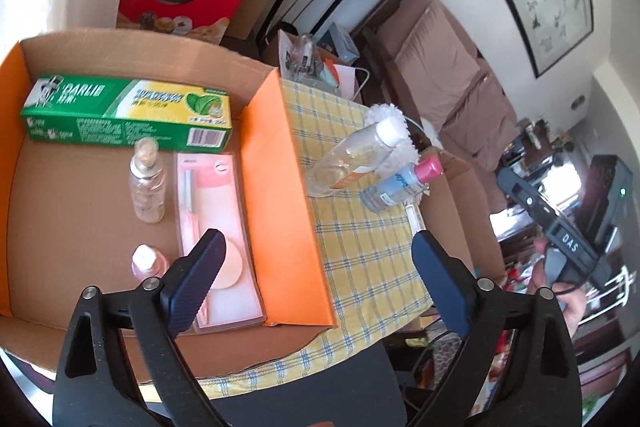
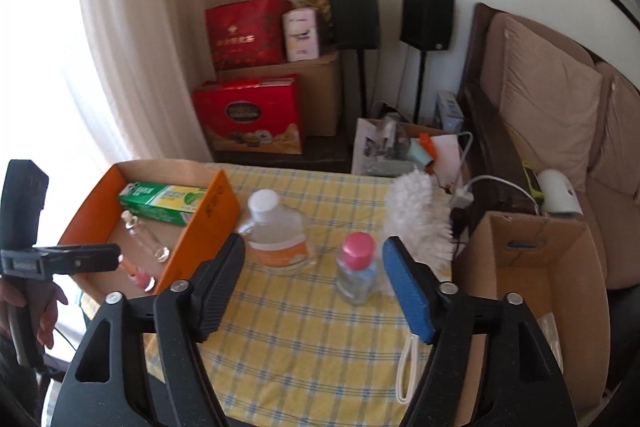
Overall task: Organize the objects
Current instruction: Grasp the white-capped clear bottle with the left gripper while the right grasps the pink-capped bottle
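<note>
An orange-sided cardboard box (image 1: 280, 195) (image 2: 208, 227) sits on the yellow checked tablecloth (image 2: 304, 327). It holds a green toothpaste carton (image 1: 128, 115), a clear spray bottle (image 1: 147, 183), a pink packaged item (image 1: 216, 239) and a small pink bottle (image 1: 145, 263). On the cloth lie a large clear bottle with a white cap (image 2: 276, 231) (image 1: 352, 155), a small bottle with a pink cap (image 2: 357, 269) (image 1: 400, 185) and a white duster (image 2: 420, 215). My left gripper (image 1: 316, 267) is open and empty over the box's right wall. My right gripper (image 2: 312, 279) is open and empty, in front of the pink-capped bottle.
An open cardboard box (image 2: 528, 267) stands right of the table, by a brown sofa (image 2: 560, 107). Red gift boxes (image 2: 248, 115), two black speakers (image 2: 428, 17) and a box of clutter (image 2: 400, 147) stand behind. A curtain (image 2: 132, 47) hangs at left.
</note>
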Motion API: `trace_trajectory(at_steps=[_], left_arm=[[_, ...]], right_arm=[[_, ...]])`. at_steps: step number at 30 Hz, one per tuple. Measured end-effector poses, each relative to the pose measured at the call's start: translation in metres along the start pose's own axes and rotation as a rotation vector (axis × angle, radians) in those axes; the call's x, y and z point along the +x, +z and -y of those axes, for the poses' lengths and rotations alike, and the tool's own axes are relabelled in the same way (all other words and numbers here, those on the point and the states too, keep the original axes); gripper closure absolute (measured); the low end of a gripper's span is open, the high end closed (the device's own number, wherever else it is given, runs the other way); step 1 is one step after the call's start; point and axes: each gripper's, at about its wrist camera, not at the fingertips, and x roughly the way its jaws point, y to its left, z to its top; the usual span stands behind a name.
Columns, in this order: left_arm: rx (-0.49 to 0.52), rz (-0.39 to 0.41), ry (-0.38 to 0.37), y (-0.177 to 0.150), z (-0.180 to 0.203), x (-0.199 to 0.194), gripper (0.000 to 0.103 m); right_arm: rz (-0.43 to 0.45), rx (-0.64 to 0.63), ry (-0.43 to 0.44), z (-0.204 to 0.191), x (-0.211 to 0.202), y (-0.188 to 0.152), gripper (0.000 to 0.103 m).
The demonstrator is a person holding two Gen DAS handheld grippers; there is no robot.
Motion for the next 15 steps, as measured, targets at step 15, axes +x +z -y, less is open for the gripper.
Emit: trace_trajectory(at_steps=[15], left_arm=[[0.27, 0.071, 0.201, 0.014, 0.091, 0.03, 0.0]], right_arm=[[-0.014, 0.105, -0.06, 0.047, 0.018, -0.022, 0.019]])
